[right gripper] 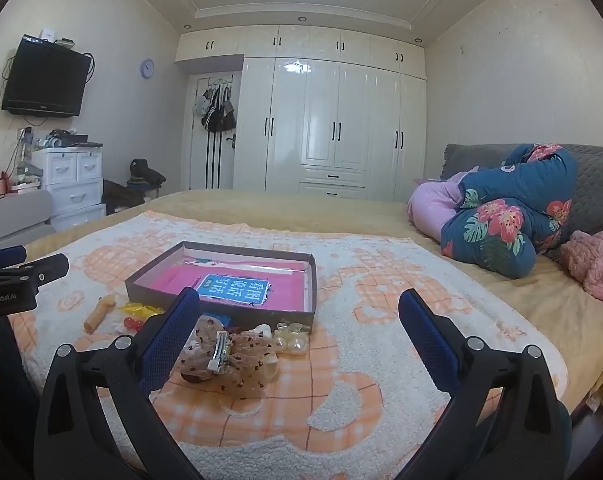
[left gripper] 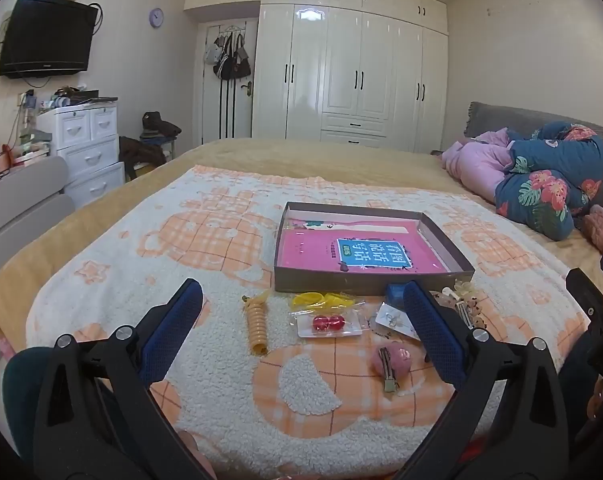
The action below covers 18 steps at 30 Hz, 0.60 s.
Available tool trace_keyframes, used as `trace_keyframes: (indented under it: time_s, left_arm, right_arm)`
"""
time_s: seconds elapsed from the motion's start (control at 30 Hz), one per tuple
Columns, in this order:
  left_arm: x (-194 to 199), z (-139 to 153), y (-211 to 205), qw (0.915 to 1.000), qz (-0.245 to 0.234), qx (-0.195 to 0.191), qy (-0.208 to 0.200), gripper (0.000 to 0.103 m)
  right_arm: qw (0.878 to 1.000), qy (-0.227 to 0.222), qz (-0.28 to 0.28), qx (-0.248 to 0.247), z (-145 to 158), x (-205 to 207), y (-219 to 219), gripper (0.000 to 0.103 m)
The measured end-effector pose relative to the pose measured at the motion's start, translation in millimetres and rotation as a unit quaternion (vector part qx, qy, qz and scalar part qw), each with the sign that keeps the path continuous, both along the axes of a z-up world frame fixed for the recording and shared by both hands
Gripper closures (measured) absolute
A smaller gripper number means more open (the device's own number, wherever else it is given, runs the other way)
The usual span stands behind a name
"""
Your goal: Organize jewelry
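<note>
I have the blanket-covered bed (left gripper: pixel 205 360) ahead of me, and on it the shallow box (left gripper: pixel 365 280) with a pink book inside. The jewelry lies loose along its near wall, none in the box, so I judge sorting hasn't begun. My left hand-held gripper (left gripper: pixel 301 320) and right hand-held gripper (right gripper: pixel 299 326) both hover spread wide, empty. Next I'd pick one piece: the tulle bow clip (right gripper: pixel 225 360), nearest the right jaws, or the pink hair clip (left gripper: pixel 391 362).
</note>
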<state>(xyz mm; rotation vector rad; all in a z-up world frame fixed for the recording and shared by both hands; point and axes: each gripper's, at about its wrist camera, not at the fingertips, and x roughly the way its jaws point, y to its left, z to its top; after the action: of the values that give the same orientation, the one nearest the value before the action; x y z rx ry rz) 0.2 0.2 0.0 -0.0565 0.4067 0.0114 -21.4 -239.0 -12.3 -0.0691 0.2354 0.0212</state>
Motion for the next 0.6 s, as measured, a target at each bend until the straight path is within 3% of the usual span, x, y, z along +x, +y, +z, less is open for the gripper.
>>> trace_keyframes:
  time_s: [0.6]
  left_arm:
    - [0.0, -0.1, -0.6, 1.0000, -0.001, 0.002, -0.004, 0.011]
  right_arm:
    - [1.000, -0.002, 0.000, 0.004, 0.2, -0.4, -0.2, 0.006]
